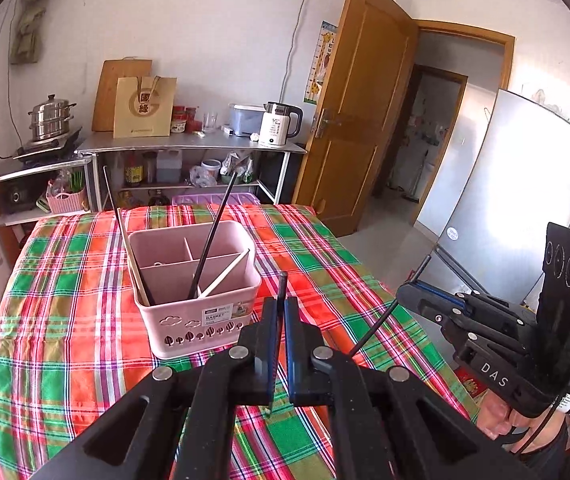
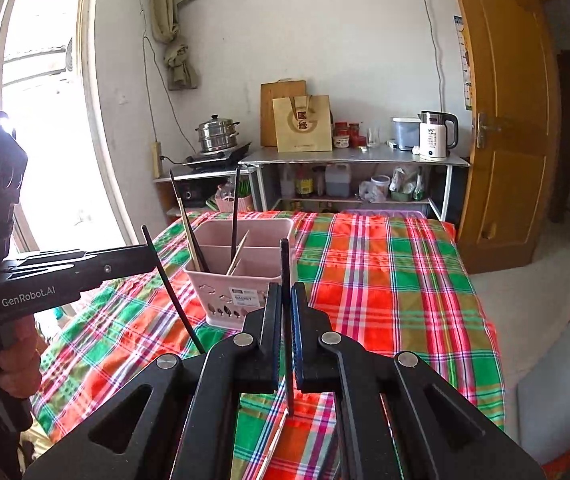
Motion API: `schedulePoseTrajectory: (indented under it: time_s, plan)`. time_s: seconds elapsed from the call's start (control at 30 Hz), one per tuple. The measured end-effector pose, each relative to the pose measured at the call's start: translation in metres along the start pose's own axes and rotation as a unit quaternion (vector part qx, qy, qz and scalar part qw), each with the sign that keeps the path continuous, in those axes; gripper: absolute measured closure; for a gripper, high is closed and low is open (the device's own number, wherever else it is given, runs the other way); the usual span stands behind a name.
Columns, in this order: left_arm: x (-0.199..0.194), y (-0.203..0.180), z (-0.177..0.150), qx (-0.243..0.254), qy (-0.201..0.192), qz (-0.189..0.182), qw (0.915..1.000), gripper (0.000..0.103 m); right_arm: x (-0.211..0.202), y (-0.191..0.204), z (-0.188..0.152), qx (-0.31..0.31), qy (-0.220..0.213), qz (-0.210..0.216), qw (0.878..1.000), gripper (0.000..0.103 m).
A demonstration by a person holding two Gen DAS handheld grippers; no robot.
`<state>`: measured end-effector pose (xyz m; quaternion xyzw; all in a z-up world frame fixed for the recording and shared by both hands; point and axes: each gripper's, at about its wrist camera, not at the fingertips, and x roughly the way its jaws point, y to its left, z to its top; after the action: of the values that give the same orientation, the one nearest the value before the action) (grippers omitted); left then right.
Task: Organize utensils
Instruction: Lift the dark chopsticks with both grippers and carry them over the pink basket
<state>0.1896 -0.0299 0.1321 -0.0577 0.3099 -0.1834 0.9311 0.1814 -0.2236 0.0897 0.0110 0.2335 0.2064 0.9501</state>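
A pink utensil basket with compartments stands on the plaid tablecloth; several chopsticks lean in it, one black. It also shows in the right wrist view. My left gripper is shut on a black chopstick, held upright above the cloth just in front of the basket. My right gripper is shut on another black chopstick, also near the basket's front right. Each gripper shows in the other's view, holding its chopstick.
A metal shelf with a kettle, paper bag and jars stands behind the table. A steamer pot sits at the left. A wooden door is open at the right, beside a fridge. A window is at the left.
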Motion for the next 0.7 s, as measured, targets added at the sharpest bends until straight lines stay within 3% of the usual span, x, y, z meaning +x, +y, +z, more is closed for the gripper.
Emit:
schedulePoseTrajectory:
  time_s: [0.7]
  plan:
    - [-0.044,0.013,0.023,0.021,-0.021,0.028,0.9991,0.103,-0.009,0.023,0.022,-0.029,-0.028,0.027,0.999,0.098]
